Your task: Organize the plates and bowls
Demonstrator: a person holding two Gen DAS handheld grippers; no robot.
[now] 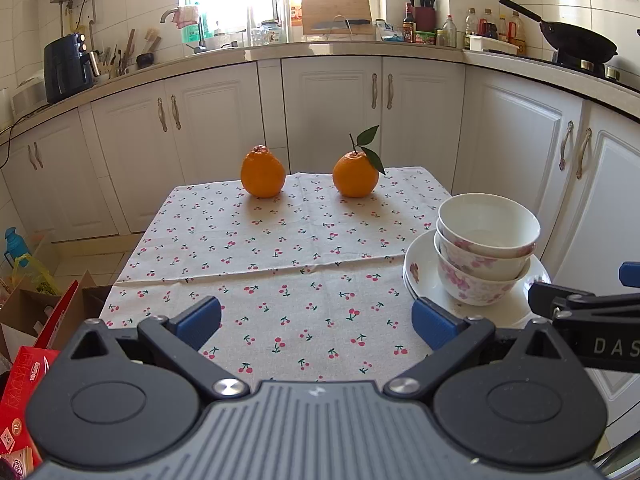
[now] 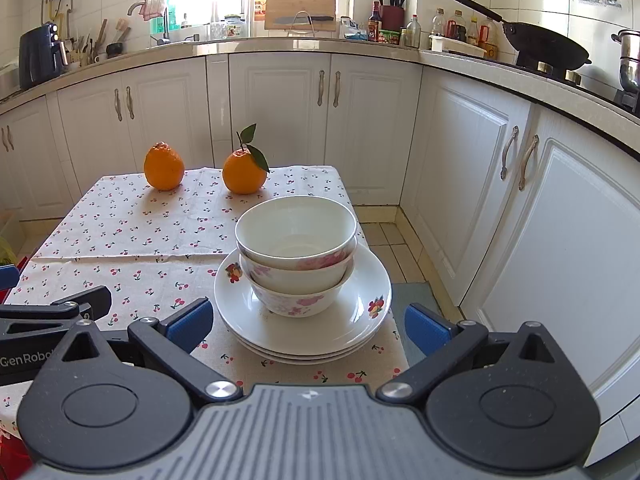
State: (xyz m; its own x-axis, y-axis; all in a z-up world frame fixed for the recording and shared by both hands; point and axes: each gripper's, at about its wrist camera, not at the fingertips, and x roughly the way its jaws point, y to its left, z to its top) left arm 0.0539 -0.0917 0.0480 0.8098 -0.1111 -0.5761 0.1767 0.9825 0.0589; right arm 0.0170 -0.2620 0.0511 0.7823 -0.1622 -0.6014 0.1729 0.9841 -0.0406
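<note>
Three nested white bowls [image 2: 296, 256] with pink flower prints stand on a stack of white plates [image 2: 360, 320] near the table's right edge. In the left wrist view the same bowls [image 1: 486, 248] and plates [image 1: 420, 276] sit to the right. My right gripper [image 2: 308, 326] is open, its blue fingertips [image 2: 190, 322] flanking the near rim of the plates without touching. My left gripper [image 1: 316, 324] is open over bare cloth, left of the stack, with nothing between its fingers. The right gripper's finger [image 1: 580, 308] shows at the right edge of the left wrist view.
Two oranges [image 1: 262, 172] [image 1: 355, 174] sit at the far end of the cherry-print tablecloth [image 1: 280, 248]. White cabinets [image 2: 480, 184] stand close behind and right of the table. Cardboard boxes [image 1: 36, 320] lie on the floor at the left.
</note>
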